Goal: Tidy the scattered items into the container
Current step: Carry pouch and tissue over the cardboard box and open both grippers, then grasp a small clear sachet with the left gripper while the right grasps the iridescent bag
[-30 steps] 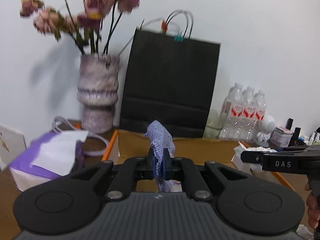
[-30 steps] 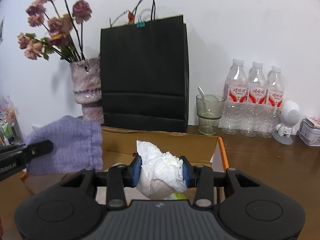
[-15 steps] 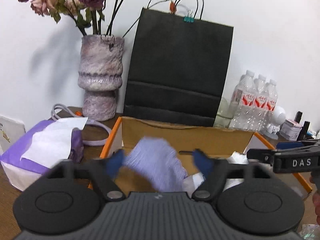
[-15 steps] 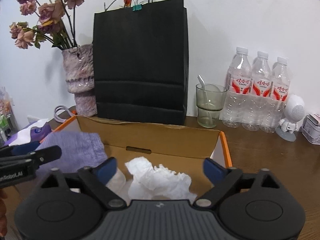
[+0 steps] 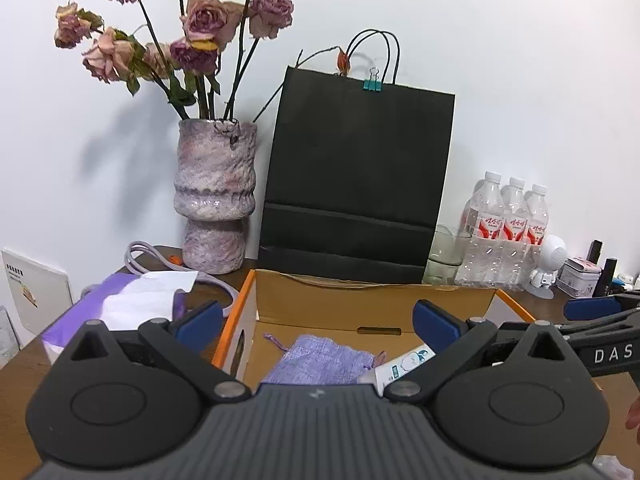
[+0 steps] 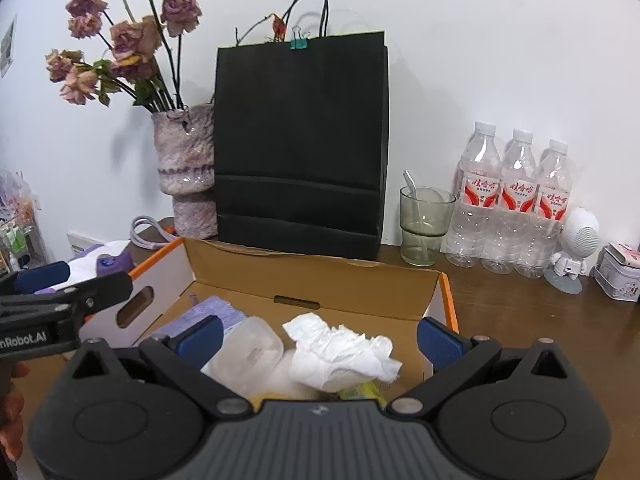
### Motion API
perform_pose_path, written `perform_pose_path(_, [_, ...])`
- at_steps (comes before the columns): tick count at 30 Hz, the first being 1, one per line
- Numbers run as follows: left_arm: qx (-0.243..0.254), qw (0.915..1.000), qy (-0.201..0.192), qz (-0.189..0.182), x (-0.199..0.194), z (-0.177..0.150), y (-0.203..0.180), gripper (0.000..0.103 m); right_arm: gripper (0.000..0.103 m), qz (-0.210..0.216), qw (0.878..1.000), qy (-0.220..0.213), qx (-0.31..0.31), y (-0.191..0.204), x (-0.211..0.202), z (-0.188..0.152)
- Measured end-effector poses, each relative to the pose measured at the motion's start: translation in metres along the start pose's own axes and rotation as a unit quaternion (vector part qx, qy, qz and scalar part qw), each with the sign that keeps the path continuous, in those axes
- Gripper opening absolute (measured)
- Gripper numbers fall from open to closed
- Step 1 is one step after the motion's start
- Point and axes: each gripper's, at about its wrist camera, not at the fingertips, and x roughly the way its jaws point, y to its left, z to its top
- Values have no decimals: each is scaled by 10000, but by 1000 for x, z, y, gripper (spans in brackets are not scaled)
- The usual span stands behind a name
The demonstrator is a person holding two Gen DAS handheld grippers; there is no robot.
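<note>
An open cardboard box (image 5: 360,300) (image 6: 320,276) with orange edges stands in front of me. A purple knit pouch (image 5: 320,364) (image 6: 216,310) lies inside on its floor. A crumpled white tissue (image 6: 340,354) lies in the box beside a clear plastic lid (image 6: 248,346). A white tube (image 5: 404,366) also lies in the box. My left gripper (image 5: 318,324) is open and empty above the pouch. My right gripper (image 6: 318,336) is open and empty above the tissue.
A black paper bag (image 5: 356,184) and a vase of dried roses (image 5: 216,196) stand behind the box. A tissue pack (image 5: 132,308) lies left. A glass (image 6: 426,226), three water bottles (image 6: 516,208), a small white robot figure (image 6: 576,248) and a tin (image 6: 622,276) stand right.
Both grippers opened. The purple pouch dropped from the left gripper and the crumpled tissue from the right gripper into the box. Both grippers now stand wide open above it.
</note>
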Motion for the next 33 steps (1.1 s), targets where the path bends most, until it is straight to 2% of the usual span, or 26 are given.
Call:
perform_pose_path(6, [149,9999,-18,4,-29,1,0,103,103,-23,10000,-78,-23,-3,-29,-12])
perform_pose_path(11, [281,9995,115,69,-53,-9,4,103,103,-82,10000,6,-6,-15,-51,-39])
perform_pose_path(19, [376,9969,656,193,-81,-48,15,103,103,-203,9995,239,-40,-28,-82,-87])
perform_pose_path(24, [468,9944,939,161,-94,-72,14,103,103,-223,9996,138,91,-26,-99,-120])
perform_pose_path(33, [585,9880,1408,249,-96,-101,8,103,103,-280,9993,209,-121,-14,-92,-136])
